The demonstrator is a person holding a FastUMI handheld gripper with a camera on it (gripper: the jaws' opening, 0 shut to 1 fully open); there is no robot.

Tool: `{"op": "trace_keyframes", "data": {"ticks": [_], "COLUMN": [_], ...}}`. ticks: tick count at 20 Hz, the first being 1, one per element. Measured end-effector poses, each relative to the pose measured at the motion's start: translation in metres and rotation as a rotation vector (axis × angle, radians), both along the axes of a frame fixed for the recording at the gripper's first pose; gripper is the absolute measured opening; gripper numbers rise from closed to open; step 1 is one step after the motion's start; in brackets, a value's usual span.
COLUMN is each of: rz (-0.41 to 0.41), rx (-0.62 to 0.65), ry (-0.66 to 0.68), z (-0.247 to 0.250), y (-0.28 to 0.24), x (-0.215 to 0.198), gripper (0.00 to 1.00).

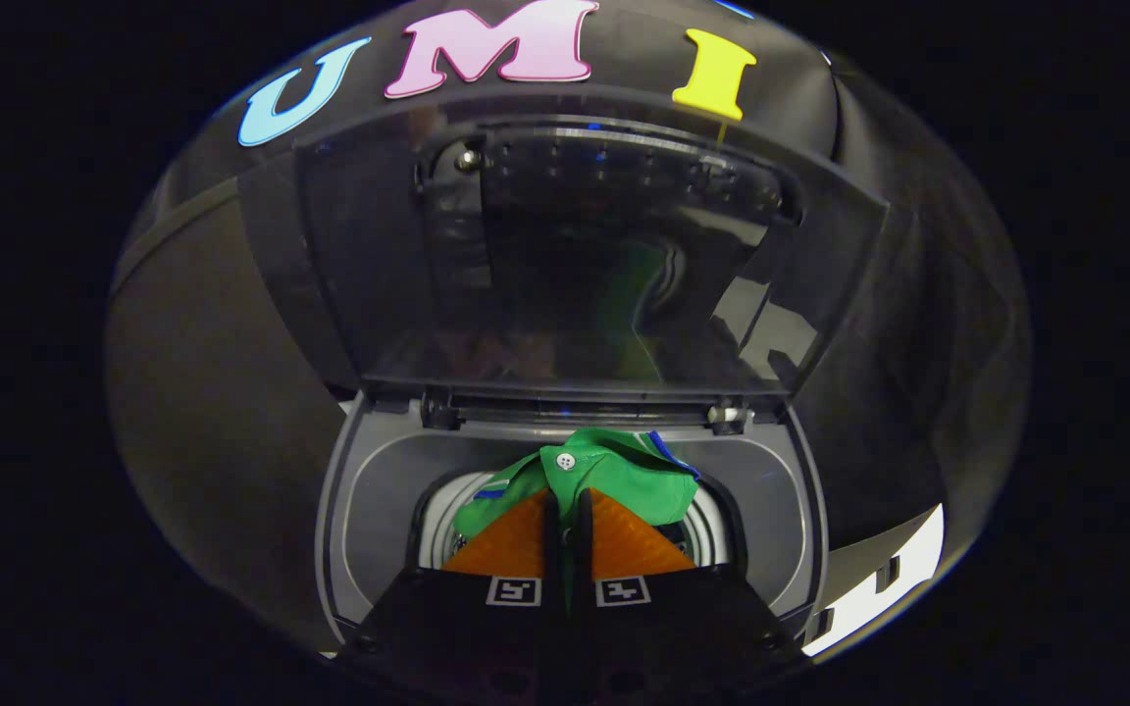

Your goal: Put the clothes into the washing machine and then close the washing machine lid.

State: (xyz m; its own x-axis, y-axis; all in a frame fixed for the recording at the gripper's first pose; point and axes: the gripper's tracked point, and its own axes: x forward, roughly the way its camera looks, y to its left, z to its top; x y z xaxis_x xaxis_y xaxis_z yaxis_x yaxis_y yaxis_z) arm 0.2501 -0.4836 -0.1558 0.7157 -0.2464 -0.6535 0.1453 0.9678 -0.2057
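A green garment [624, 476] with blue trim and a white button hangs bunched over the round drum opening [442, 520] of a grey top-loading washing machine [369, 490]. My gripper [567, 505] is shut on the green cloth, its fingers pressed close together with a fold of fabric pinched between them, right above the drum. The machine's dark see-through lid [585, 255] stands open and upright just beyond the garment, hinged at the machine's back edge.
Black booth cloth hangs behind and on both sides of the machine. A white patch [884, 579] lies low to the right of the machine. The grey rim around the drum rings the opening on all sides.
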Motion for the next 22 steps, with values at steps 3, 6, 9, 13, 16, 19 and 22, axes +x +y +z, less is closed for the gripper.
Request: {"op": "trace_keyframes", "data": {"ticks": [3, 6, 9, 13, 16, 19, 22], "rz": [0.009, 0.017, 0.002, -0.002, -0.038, -0.043, -0.055], "rx": [0.007, 0.016, 0.036, 0.053, 0.084, 0.030, 0.065], "ry": [0.058, 0.108, 0.148, 0.222, 0.258, 0.301, 0.319], "z": [-0.027, -0.048, -0.064, -0.088, -0.104, -0.112, -0.114], "y": [-0.005, -0.006, -0.010, -0.012, -0.010, -0.022, -0.019], "x": [0.003, 0.003, 0.001, -0.007, -0.012, -0.018, -0.027], "gripper": [0.05, 0.06, 0.06, 0.06, 0.07, 0.44, 1.00]}}
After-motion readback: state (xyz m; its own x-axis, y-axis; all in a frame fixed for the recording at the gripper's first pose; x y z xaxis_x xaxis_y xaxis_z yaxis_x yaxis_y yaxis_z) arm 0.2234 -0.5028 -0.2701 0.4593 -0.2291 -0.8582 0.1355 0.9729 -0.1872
